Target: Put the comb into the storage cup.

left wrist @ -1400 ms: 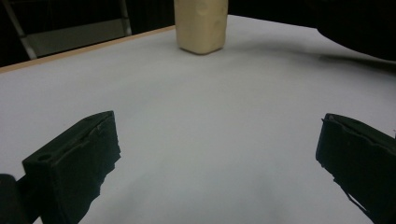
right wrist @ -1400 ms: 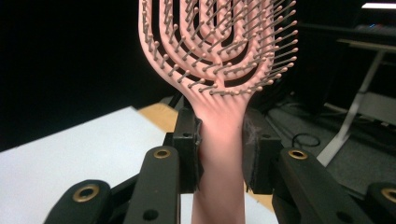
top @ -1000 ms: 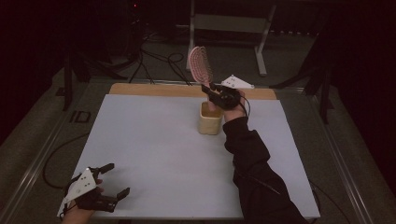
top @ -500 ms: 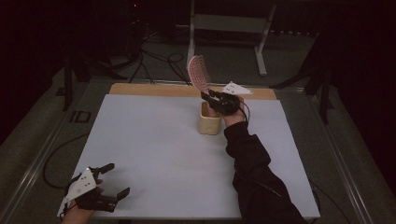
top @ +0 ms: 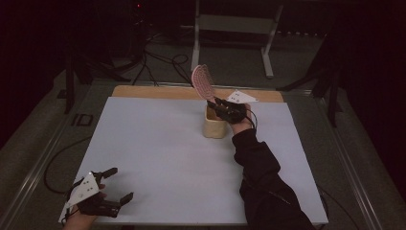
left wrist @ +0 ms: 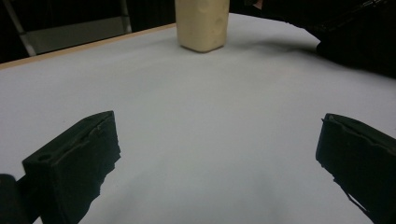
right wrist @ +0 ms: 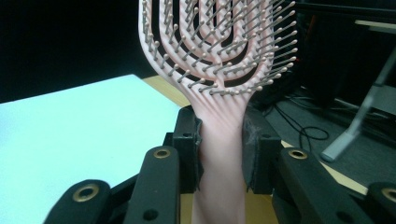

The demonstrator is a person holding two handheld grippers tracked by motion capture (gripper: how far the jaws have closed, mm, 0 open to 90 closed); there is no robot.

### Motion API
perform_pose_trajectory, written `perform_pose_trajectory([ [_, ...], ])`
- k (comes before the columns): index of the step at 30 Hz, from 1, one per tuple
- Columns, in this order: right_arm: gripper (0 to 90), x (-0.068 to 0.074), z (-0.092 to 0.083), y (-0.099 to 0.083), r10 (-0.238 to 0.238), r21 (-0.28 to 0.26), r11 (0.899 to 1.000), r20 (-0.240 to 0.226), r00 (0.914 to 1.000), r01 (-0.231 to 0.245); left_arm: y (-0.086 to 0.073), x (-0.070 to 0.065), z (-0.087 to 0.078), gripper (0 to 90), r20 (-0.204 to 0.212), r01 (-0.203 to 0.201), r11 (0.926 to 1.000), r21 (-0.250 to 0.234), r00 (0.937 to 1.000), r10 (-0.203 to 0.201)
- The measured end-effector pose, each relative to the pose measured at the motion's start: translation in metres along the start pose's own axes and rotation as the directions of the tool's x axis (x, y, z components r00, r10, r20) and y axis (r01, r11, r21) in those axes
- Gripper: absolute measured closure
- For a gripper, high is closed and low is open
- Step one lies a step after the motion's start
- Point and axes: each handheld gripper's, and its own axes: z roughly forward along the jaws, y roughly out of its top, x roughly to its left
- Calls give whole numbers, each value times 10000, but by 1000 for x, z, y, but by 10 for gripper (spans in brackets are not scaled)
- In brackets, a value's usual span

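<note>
A pink hairbrush [top: 203, 82] with a vented, bristled head stands tilted above a cream cup-like holder [top: 214, 123] near the table's far middle. My right gripper [top: 221, 108] is shut on the brush's handle, and the right gripper view shows both pads pressed against the pink hairbrush [right wrist: 219, 130] handle, bristles facing the camera. At the near left corner my left gripper [top: 115, 184] rests open on the white tabletop, nothing between its jaws. In the left gripper view the cream holder [left wrist: 202, 24] stands far ahead, with the right arm's dark sleeve [left wrist: 355, 42] beside it.
The white table [top: 158, 148] has a wooden strip [top: 143, 91] along its far edge. Behind it are a metal stand [top: 234, 28] and cables [top: 163, 62] on the dark floor. A black sleeve [top: 263, 177] crosses the table's right half.
My right gripper has sunk a little with the hairbrush, bringing the handle closer to the holder. The left gripper has stayed where it was.
</note>
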Motion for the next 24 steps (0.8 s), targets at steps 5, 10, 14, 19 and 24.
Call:
perform_pose_trajectory([
  [5, 702, 0, 0, -1, -394, 162, 9991, -25, 9992, 395, 0, 0, 0, 0, 5, 4, 10000, -2, 10000, -4],
  [10, 701, -1, 0, -4, -335, 239, 9991, -158, 9993, 339, 0, 0, 0, 0, 7, 5, 10000, 18, 10000, -5],
  [14, 698, -1, 1, -7, -280, 322, 9991, -234, 9993, 287, -1, 0, 1, 0, 23, 7, 10000, 33, 10000, -7],
  [19, 418, 1, 1, -8, -251, 409, 9988, -115, 9996, 256, -1, 0, 0, 0, 11, 2, 10000, 34, 10000, -2],
  [24, 129, 2, -4, -6, -51, 548, 9985, -99, 9999, 56, -1, 0, 1, 0, 4, -19, 10000, 61, 10000, 19],
])
